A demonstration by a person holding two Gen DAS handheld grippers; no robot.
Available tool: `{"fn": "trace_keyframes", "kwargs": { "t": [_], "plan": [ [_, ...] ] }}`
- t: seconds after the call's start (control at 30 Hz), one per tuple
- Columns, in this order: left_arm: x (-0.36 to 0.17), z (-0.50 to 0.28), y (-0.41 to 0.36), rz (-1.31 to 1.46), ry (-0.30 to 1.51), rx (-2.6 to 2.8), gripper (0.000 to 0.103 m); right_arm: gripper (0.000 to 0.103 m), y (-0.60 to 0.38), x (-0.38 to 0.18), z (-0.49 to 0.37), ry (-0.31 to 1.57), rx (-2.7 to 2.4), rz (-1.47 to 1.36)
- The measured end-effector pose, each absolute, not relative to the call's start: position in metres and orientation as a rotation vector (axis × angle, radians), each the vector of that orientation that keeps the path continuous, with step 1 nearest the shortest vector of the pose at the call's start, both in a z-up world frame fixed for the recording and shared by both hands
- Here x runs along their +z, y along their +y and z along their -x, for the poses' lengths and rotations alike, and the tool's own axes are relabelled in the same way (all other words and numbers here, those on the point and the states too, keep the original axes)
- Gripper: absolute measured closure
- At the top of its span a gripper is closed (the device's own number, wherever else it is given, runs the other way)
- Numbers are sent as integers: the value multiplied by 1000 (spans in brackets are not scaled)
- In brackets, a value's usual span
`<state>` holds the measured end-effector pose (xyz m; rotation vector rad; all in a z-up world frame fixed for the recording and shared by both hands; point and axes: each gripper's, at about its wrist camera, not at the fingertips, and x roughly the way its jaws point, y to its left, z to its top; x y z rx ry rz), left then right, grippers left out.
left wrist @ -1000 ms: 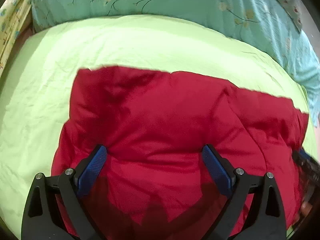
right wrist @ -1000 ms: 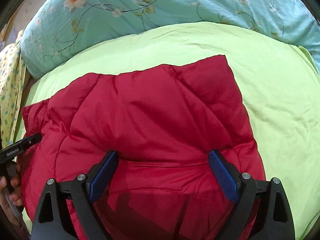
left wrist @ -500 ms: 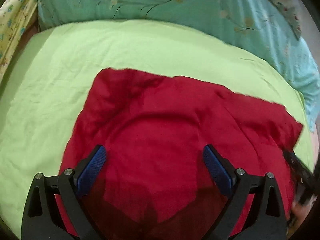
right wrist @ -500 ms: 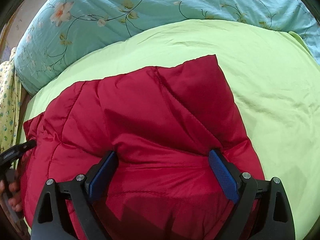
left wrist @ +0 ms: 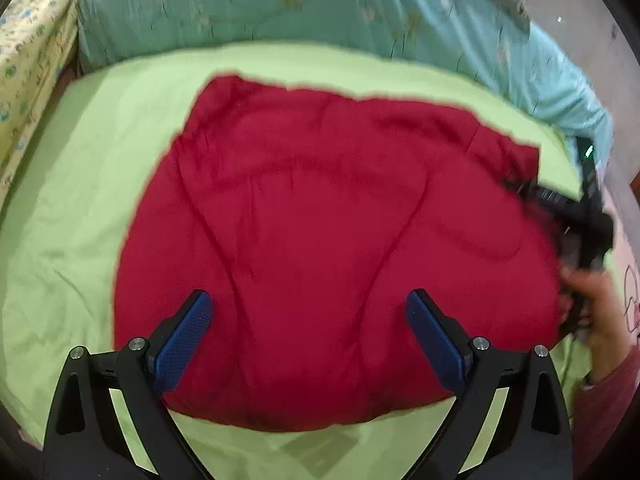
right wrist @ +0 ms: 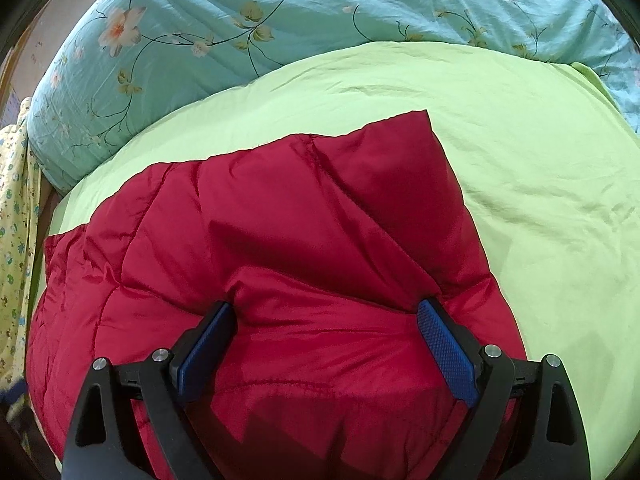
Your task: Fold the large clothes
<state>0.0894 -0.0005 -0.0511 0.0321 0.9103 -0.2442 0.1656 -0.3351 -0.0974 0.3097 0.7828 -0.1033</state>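
The puffy red jacket [right wrist: 280, 264] lies folded on the green sheet [right wrist: 540, 184], soft, slick and springy, best pinched at a seamed edge around 6 o'clock, while the left gripper [left wrist: 308, 316] and right gripper [right wrist: 328, 328] both gape wide, holding nothing.

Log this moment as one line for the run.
left claw: open, above red jacket | right claw: open, pressing jacket | jacket folded on green sheet
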Motion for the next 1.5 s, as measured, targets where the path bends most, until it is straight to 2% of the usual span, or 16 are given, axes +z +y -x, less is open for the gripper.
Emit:
{"fn": "trace_keyframes", "kwargs": {
  "t": [0.13, 0.33, 0.5, 0.77, 1.5],
  "plan": [
    [-66, -91, -2, -40, 917, -239, 4, 10, -332, -88, -154, 780, -126, -294],
    [-68, -91, -4, -41, 908, -232, 3, 8, -302, -55, -84, 664, -32, -248],
    [-70, -88, -8, -51, 894, -215, 2, 8, -266, -58, -42, 663, 53, -146],
    [-72, -84, -11, -66, 883, -203, 2, 6, -259, -103, -56, 779, 10, -115],
    [-72, -82, -17, -99, 871, -165, 0, 0, -264, -110, -62, 780, -9, -123]
  ]
}}
